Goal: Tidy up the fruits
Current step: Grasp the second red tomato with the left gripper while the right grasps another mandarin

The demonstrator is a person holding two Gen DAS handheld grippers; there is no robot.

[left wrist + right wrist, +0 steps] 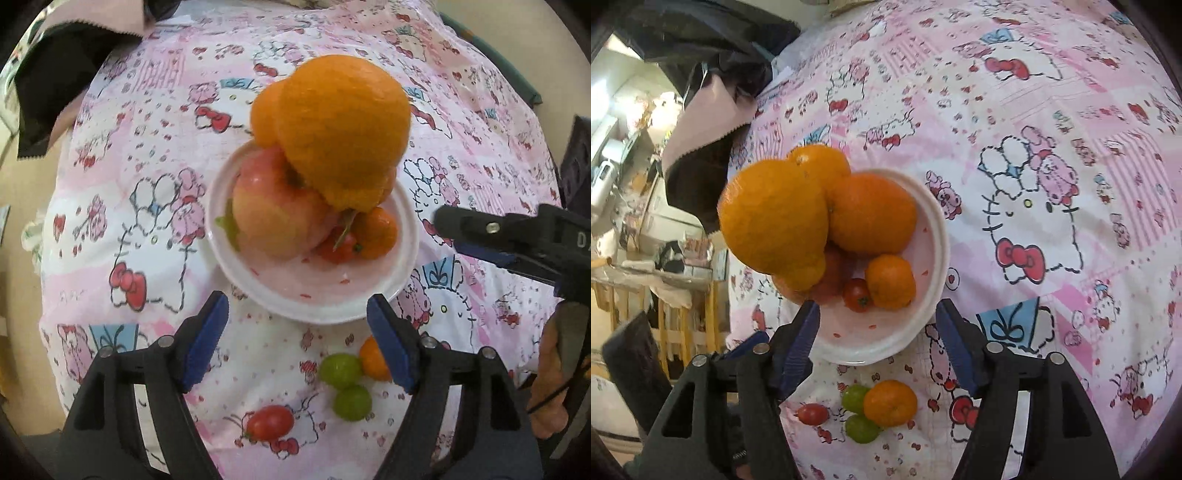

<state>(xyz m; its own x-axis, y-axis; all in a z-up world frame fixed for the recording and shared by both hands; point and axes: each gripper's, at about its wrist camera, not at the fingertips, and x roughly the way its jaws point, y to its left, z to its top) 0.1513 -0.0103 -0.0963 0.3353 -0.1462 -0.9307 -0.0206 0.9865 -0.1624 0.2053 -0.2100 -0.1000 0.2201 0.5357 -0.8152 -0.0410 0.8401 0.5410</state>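
White round plastic bowl [369, 299] sits mid-table on the pink cartoon-print cloth [147, 129]. Pile, L to R: pink-red apple [273, 214], large knobbly orange [343, 129] perched on top, prob. for lack of floor space, small red tomato [334, 249], small mandarin [376, 232]. Left gripper [297, 339] and right gripper [877, 339]: jaws apart, empty. Loose near front table edge: oval red tomato [269, 422], two green grapes [341, 371], small tangerine [373, 360], not yet bowled.

Both fisheye shots are bright with soft, even daylight and barely any shadows. Edges bend hard and go dark at the corners, and the top orange [343, 125] looks slightly smeared.
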